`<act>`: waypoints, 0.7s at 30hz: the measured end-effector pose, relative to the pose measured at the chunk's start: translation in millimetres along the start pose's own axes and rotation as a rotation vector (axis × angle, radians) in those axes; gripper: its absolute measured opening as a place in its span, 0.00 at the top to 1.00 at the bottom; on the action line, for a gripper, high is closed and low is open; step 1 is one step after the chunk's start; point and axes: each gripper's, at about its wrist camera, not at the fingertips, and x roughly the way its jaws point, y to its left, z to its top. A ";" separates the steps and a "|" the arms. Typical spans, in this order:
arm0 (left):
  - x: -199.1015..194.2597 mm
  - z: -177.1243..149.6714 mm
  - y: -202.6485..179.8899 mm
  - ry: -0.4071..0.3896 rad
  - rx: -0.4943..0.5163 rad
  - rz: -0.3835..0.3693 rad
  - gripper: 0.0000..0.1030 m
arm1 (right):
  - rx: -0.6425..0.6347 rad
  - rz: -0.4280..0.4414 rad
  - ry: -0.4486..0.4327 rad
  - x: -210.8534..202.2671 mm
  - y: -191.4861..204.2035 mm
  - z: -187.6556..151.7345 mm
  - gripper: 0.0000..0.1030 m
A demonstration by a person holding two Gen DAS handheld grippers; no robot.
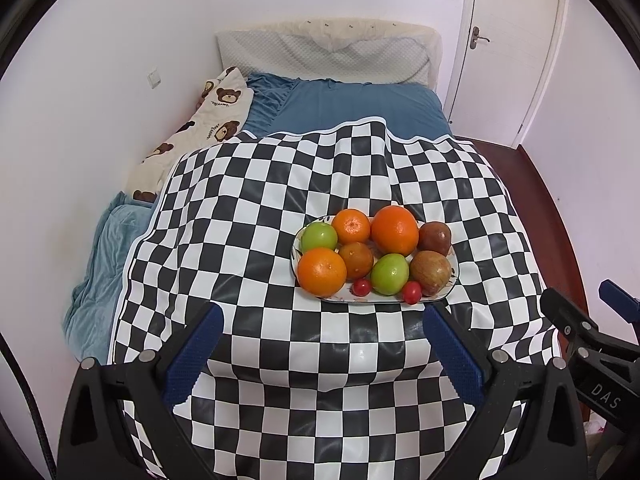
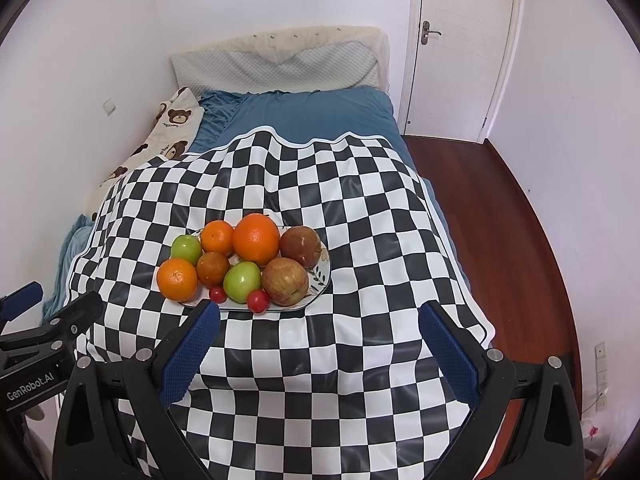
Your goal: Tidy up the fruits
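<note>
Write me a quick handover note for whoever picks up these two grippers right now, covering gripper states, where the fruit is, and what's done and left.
Left hand-held gripper: open, empty, hovering short of the plate.
Right hand-held gripper: open, empty, also near the plate's front edge.
All fruit sits on the white plate on the checkered cloth: three oranges, including the large orange, a darker orange fruit, two green apples, two reddish apples and two cherry tomatoes at the front, one being the cherry tomato.
Done: nothing visibly sorted.
Left: the whole sorting job; no target container is visible.

Both black grippers carry blue textured pads [image 1: 192, 356], silver screws and white lettering.
</note>
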 end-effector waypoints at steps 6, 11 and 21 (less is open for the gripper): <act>0.9 0.0 -0.6 0.000 0.001 0.001 0.01 | 0.007 0.002 0.001 -0.8 -0.4 -0.3 0.02; 0.5 -0.5 -0.3 -0.001 0.002 -0.002 0.01 | 0.000 -0.002 -0.003 -1.6 -0.9 -0.7 0.02; -4.1 1.0 1.1 0.001 -0.001 -0.003 0.01 | -0.001 -0.004 -0.003 -2.4 -1.1 -2.4 0.02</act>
